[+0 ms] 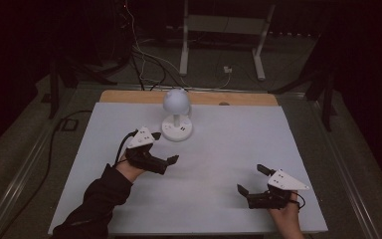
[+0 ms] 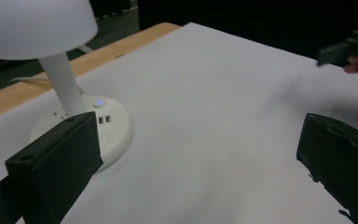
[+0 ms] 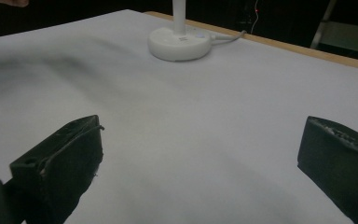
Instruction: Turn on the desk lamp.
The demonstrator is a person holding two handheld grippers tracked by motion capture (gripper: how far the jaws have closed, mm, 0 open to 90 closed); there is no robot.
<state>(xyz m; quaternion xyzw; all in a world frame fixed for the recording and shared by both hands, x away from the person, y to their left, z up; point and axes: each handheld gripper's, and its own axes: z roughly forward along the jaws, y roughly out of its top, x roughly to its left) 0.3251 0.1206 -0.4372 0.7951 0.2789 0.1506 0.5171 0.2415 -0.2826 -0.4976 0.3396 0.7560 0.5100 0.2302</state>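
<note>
- White lamp (image 1: 177, 113) stands upright at twelve o'clock on the white board (image 1: 214, 199), near the far edge, with bare wood showing behind it.
- Its round shade (image 1: 176, 101) sits over a thin stem; a small blue light (image 2: 99, 102) glows on the base (image 2: 116, 128).
- Left gripper (image 1: 163, 149) hovers at about ten o'clock, just beside the lamp base at its near left, jaws spread wide with nothing between them.
- Right gripper (image 1: 251, 180) sits low at four o'clock, well apart from the lamp, jaws also wide and empty.
- A dark sleeve (image 1: 97, 199) covers the left forearm; the right hand (image 1: 286, 219) is bare.
</note>
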